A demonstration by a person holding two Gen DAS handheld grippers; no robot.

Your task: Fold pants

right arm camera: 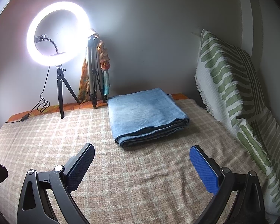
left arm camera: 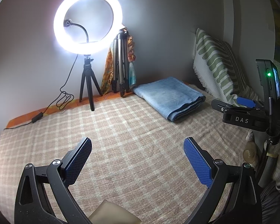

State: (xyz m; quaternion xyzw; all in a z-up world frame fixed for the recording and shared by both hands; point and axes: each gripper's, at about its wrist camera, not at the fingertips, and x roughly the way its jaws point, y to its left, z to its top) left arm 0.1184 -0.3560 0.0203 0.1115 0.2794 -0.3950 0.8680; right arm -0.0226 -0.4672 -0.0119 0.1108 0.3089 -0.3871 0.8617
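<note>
One folded pants (right arm camera: pixel 147 115) bundle; two tools (left arm camera: pixel 138 149) (right arm camera: pixel 141 155) spread, empty.

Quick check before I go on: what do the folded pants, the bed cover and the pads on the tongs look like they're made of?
Folded pants: light blue denim by the look, faded matte weave, thick stacked edges. Bed cover: beige-and-white checked woven cloth, slightly fuzzy, probably cotton or wool blend. Pads of the right tongs: blue, finely dimpled, likely rubber or textured plastic on black frames; both tongs stand open.
</note>
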